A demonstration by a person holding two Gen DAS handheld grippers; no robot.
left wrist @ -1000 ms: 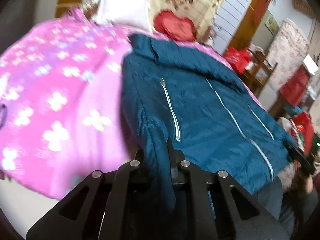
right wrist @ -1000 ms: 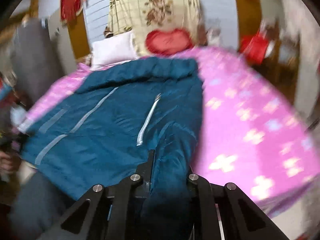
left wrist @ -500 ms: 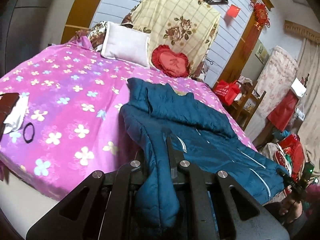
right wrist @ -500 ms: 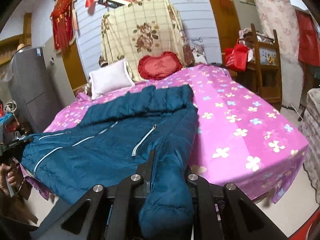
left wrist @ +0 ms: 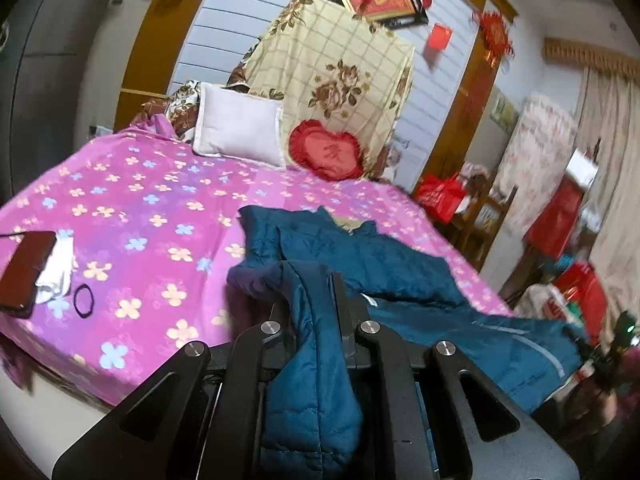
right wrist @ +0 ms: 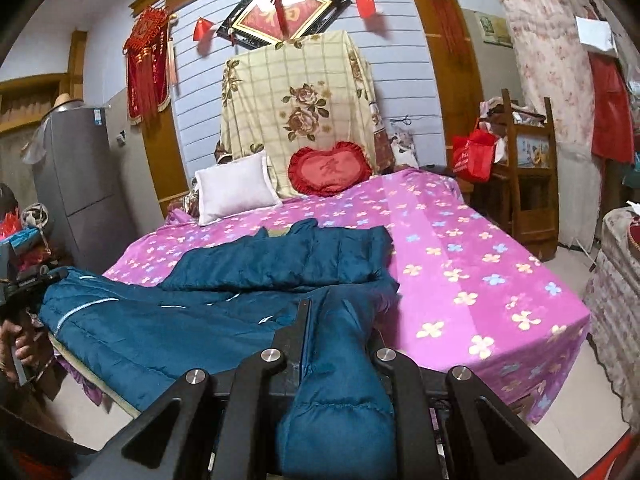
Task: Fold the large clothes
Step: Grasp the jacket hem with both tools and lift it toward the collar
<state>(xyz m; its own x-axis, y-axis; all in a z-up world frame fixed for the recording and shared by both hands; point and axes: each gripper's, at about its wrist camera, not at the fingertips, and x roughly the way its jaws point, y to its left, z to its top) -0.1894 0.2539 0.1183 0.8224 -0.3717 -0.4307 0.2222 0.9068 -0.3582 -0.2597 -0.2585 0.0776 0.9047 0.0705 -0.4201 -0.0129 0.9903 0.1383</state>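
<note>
A: Lying across the near part of the pink flowered bedspread [right wrist: 472, 264], your teal quilted jacket [right wrist: 168, 320] is spread with its collar end toward the pillows and its lower part hanging over the bed's near edge.

B: And what have you got in each hand?

A: Your left gripper [left wrist: 316, 300] is clamped on a fold of the jacket's padded fabric, which bunches between the fingers and drapes down over the gripper body. Your right gripper [right wrist: 336, 320] is pinched on another thick fold the same way, the cloth spilling toward the camera.

B: What do you see around the jacket?

A: Beyond the collar you have a white pillow [right wrist: 236, 188] and a red heart-shaped cushion [right wrist: 330, 168] leaning at the head of the bed, under a cream floral cloth [right wrist: 296, 100]. On the bedspread, well apart from the jacket, you have a dark phone [left wrist: 24, 272], a white cloth [left wrist: 56, 272] just beside it, and a black hair tie [left wrist: 83, 300] nearby.
</note>
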